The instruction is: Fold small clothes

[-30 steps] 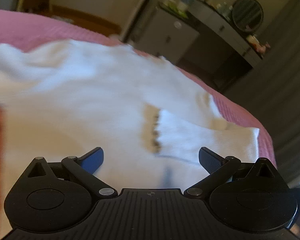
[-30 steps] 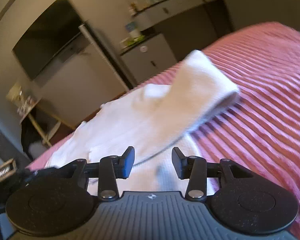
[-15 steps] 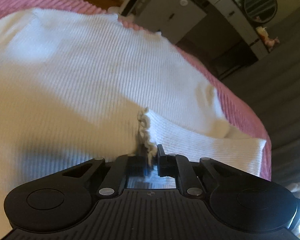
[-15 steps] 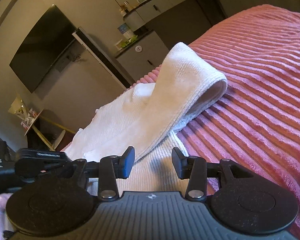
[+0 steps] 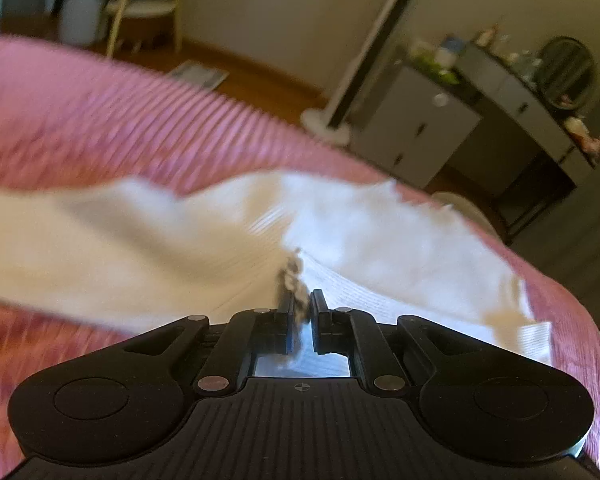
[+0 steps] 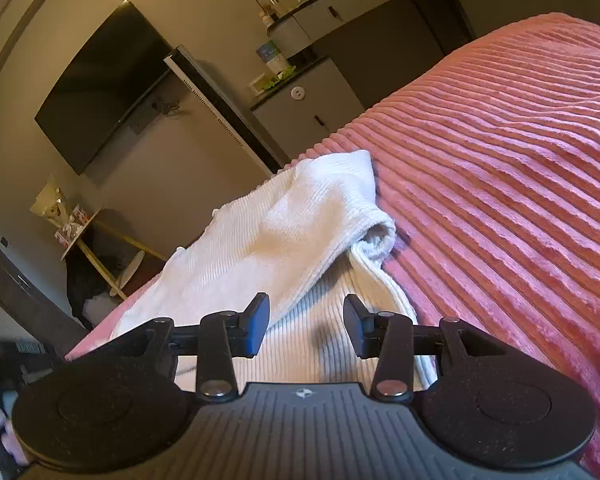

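A small white ribbed garment [image 5: 188, 240] lies on the pink ribbed bedspread [image 5: 80, 120]. My left gripper [image 5: 300, 300] is shut on its frilled edge [image 5: 290, 270] and holds that edge lifted; the view is motion-blurred. In the right wrist view the same garment [image 6: 268, 240] lies partly folded, with a sleeve [image 6: 340, 204] doubled over it. My right gripper [image 6: 306, 316] is open and empty just above the garment's near part.
The bedspread [image 6: 500, 160] stretches to the right of the garment. Beyond the bed's far edge stand a grey cabinet [image 5: 416, 128], a dark desk [image 5: 540, 120], a white floor stand [image 5: 324, 128], a wall TV [image 6: 104, 84] and a small side table [image 6: 84, 232].
My left gripper closed on the frilled edge and has pulled it up and back, so more pink bedspread shows. The sleeve in the right view has dropped flatter onto the garment.
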The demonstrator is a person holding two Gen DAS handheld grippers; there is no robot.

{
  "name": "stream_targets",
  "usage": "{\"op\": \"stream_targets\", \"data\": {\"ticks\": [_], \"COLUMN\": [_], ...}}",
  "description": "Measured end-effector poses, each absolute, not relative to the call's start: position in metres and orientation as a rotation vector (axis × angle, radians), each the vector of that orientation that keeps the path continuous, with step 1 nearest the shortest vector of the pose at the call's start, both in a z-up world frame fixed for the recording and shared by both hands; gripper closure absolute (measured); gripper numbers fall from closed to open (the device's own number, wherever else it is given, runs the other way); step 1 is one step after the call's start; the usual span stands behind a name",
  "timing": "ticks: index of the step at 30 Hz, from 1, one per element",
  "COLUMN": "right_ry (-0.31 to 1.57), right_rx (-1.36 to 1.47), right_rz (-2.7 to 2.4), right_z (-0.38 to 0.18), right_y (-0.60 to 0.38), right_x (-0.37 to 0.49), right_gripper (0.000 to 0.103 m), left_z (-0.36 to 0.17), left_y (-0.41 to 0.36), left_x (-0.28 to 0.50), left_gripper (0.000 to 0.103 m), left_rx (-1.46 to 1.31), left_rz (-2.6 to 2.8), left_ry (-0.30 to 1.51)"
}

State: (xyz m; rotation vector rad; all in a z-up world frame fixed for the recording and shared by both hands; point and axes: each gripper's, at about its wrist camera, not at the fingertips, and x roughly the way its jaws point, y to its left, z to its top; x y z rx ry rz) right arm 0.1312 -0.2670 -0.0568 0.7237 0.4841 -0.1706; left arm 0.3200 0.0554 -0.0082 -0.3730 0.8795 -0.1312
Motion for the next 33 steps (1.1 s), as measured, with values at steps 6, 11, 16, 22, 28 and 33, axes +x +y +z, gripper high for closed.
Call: {"op": "stream_targets", "data": {"ticks": [6, 11, 16, 22, 28, 33], "right_ry": [0.457, 0.483, 0.496, 0.491, 0.606, 0.573], "right_rx": [0.878, 1.003, 0.911, 0.706, 0.569, 0.459], "right_rz": [-0.169, -0.177, -0.175, -0.172, -0.209, -0.169], "right_z": [-0.063, -0.085, -0.076, -0.060, -0.063, -0.050], "right_y": [-0.292, -0.305, -0.300, -0.282, -0.263, -0.245], "right_x": [0.145, 0.165, 0.185, 0.187, 0.197, 0.163], "right_gripper": [0.062, 0.069, 0.096, 0.096, 0.089, 0.071], "left_z": [-0.032, -0.036, -0.032, -0.016, -0.028, -0.014], "left_y": [0.064, 0.064, 0.060, 0.069, 0.096, 0.168], "left_x": [0.323, 0.329, 0.332, 0.324, 0.321, 0.302], "left_gripper": [0.064, 0.080, 0.094, 0.095, 0.058, 0.030], "left_rx": [-0.375, -0.355, -0.325, -0.323, -0.296, -0.298], "left_rz": [-0.150, -0.162, -0.176, -0.134, -0.034, 0.139], "left_ry": [0.907, 0.913, 0.893, 0.783, 0.874, 0.854]}}
